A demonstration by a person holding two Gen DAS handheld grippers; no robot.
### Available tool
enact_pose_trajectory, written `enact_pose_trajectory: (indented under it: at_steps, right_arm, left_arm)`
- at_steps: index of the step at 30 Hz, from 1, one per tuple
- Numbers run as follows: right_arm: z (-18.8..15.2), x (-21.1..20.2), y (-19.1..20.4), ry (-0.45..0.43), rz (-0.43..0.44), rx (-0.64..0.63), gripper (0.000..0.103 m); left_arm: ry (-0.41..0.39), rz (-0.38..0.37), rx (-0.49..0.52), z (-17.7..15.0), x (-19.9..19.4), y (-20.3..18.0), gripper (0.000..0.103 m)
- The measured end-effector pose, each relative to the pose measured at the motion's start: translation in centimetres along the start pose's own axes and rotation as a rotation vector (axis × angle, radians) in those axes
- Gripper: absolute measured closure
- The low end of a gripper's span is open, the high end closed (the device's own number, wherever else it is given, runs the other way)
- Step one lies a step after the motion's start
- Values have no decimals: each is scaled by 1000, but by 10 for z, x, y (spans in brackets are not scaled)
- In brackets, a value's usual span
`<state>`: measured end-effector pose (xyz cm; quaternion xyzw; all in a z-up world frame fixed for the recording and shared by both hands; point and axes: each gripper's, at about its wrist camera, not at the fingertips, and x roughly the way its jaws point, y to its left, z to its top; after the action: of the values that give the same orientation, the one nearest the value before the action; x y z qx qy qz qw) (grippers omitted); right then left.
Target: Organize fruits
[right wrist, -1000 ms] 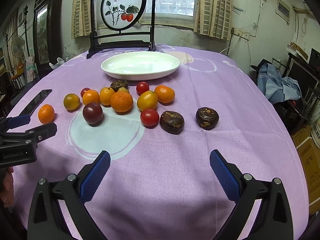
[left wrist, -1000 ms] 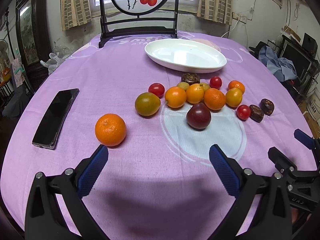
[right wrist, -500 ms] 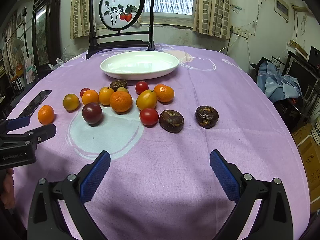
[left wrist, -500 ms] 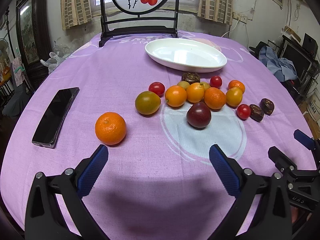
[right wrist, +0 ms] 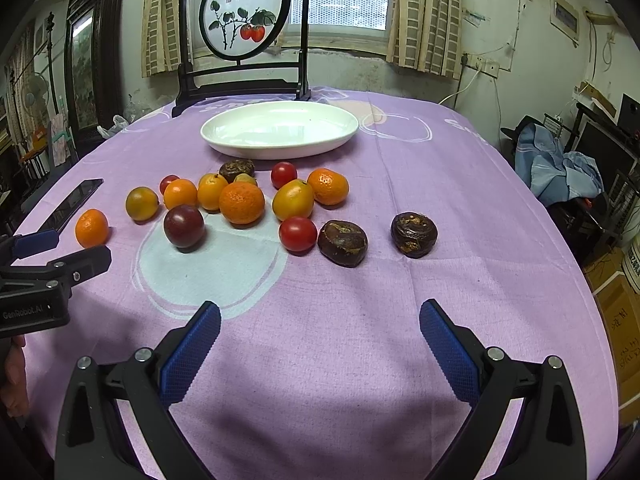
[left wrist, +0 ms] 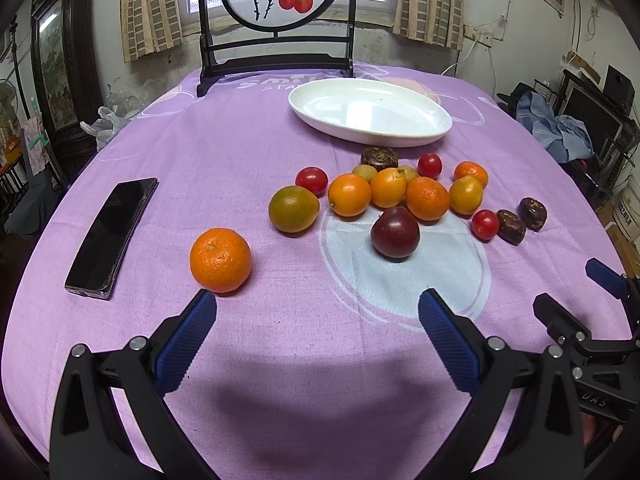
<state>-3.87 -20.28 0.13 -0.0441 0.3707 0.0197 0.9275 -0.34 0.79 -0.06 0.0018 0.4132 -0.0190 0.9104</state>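
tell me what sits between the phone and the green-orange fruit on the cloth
One lone orange lies between the phone and the green-orange fruit, nearer the camera than both, with bare purple cloth around it. The left wrist view shows this best.

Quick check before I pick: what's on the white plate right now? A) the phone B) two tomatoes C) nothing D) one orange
C: the white plate is bare, and the fruits, such as the lone orange, all lie on the purple cloth.
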Motion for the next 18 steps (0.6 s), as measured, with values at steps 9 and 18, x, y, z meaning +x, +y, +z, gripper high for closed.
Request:
enact_pose_trajectory:
  at_steps: [9, 18]
  right_arm:
    - [1, 1, -1, 3, -1, 0, 3]
    - [1, 1, -2, 9, -2, 1, 3]
  left_arm:
    - [1, 0, 1, 0, 0, 0, 4]
    - [4, 2, 2, 0, 1, -2, 4]
